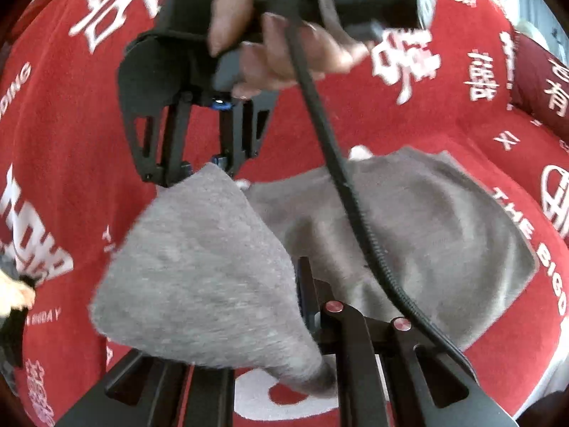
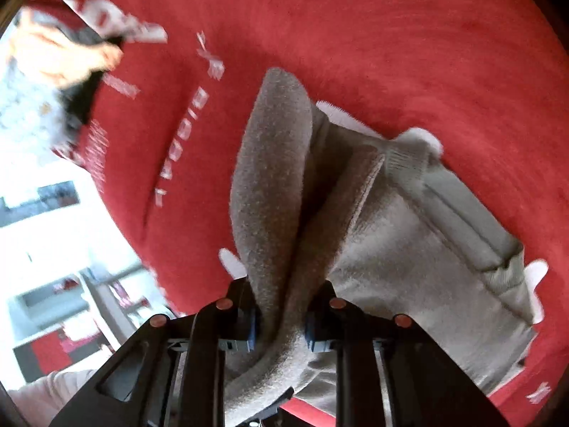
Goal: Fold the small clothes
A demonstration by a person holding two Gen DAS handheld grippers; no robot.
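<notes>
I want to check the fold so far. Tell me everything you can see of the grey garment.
The grey garment is small, of soft fleecy knit with ribbed cuffs. Most of it lies flat on the red printed cloth. One part is lifted into a loose fold, pinched by the right gripper and the left gripper. A black cable crosses it.

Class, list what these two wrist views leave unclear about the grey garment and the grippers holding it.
- Left wrist view: where the left gripper pinches the grey garment is hidden under the lifted fold.
- Left wrist view: the right gripper has its jaw tips covered by the cloth.
- Right wrist view: the garment's near end is cut off by the bottom edge.
- Both views: motion blur smears the print on the red cloth.
</notes>
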